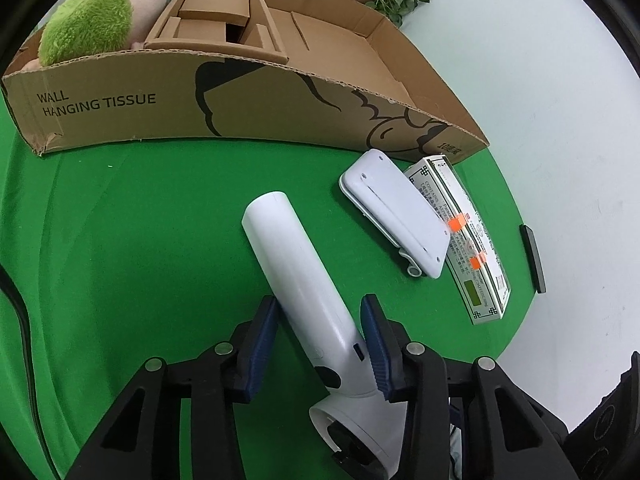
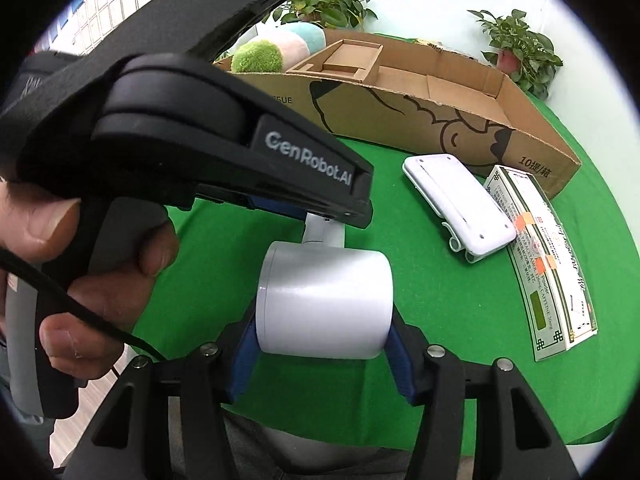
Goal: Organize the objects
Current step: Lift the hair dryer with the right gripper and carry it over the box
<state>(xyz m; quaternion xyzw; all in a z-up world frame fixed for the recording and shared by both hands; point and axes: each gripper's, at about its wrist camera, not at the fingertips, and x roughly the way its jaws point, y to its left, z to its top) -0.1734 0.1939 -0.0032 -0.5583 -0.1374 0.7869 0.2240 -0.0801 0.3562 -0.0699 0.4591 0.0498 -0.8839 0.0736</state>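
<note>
The left gripper pinches the handle of the white hair dryer, and the right gripper clamps its barrel. The dryer sits over the green cloth, near the cardboard box; a white case and carton lie to the right.

Black claw frames with blue ribbed pads, silver screws, white GenRobot.AI lettering, black cable

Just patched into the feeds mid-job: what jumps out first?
A white plastic hair-dryer-shaped device lies on the green tablecloth, held from two ends: the left gripper clamps its handle and the right gripper grips its wide barrel. Behind it stands a long brown cardboard box marked WALL HANGING TISSUE, with a green and pink plush toy at its left end.
</note>
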